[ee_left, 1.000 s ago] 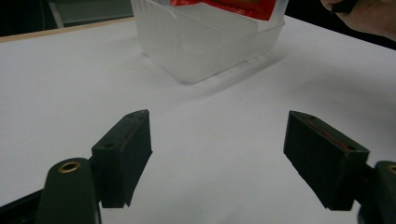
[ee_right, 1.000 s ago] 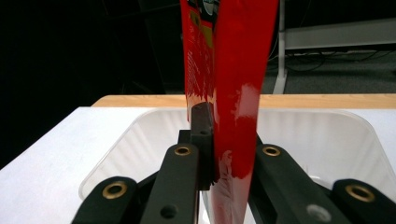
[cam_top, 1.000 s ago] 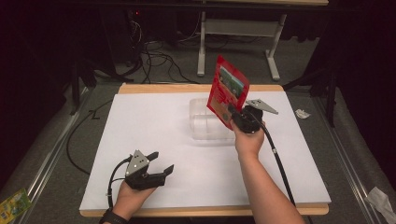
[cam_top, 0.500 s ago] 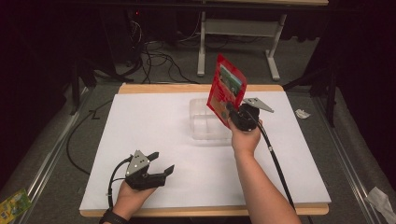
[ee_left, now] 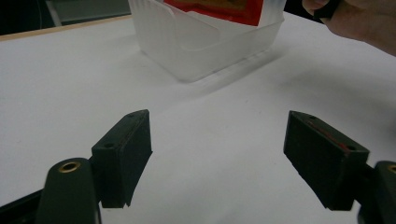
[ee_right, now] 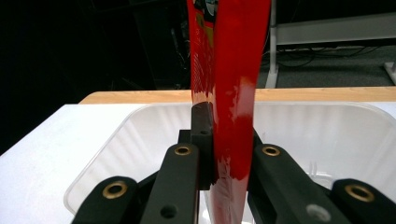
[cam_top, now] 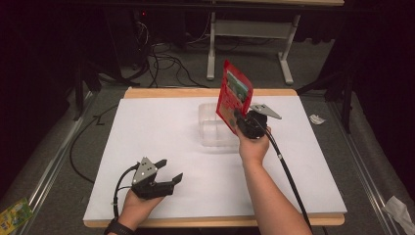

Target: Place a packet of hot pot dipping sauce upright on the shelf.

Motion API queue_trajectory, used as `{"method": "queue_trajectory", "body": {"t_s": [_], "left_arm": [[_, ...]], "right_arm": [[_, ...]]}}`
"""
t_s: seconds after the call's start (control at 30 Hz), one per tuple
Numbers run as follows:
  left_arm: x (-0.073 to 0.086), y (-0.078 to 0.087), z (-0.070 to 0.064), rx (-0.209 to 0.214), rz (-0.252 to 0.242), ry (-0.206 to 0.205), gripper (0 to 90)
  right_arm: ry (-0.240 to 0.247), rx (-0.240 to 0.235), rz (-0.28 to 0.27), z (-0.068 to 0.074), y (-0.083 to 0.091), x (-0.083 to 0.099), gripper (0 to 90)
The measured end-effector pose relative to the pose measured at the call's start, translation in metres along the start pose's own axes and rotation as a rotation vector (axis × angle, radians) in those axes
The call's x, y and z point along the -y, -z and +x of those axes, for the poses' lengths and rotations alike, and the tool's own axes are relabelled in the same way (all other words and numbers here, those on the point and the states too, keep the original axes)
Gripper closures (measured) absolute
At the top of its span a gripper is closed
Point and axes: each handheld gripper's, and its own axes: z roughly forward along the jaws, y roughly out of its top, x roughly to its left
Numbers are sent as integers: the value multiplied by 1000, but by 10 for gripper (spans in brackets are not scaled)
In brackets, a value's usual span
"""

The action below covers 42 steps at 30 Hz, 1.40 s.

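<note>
A red snack packet point(cam_top: 234, 95) stands upright in the air, pinched at its lower edge by my right gripper point(cam_top: 241, 118), which is shut on it. The packet point(ee_right: 229, 79) hangs just above a clear plastic tub point(cam_top: 215, 127) in the middle of the white table. In the right gripper view the tub point(ee_right: 322, 126) lies directly below the jaws. My left gripper point(cam_top: 169, 172) rests near the front left of the table, open and holding nothing. In its own view the left gripper point(ee_left: 217, 154) faces the tub point(ee_left: 205, 46), with the packet's red bottom edge point(ee_left: 219, 9) above the rim.
The white board point(cam_top: 147, 127) covers a wooden table top. A grey floor with cables and a white desk frame point(cam_top: 247, 36) lies beyond the far edge. A crumpled white scrap point(cam_top: 317, 119) lies off the right side, and a green packet point(cam_top: 12, 215) on the floor at front left.
My right gripper has shifted the red packet slightly left and toward the tub. The left gripper has stayed put.
</note>
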Motion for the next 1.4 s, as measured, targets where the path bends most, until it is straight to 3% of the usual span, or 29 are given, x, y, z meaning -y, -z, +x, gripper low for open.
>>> {"method": "queue_trajectory", "body": {"t_s": [0.7,1.4], "left_arm": [[1,-1,2,2,8,4,238],[1,-3,2,9,18,6,238]], "right_arm": [[-7,-5,19,-9,-7,21,856],[6,-25,44,-11,-9,28,844]]}}
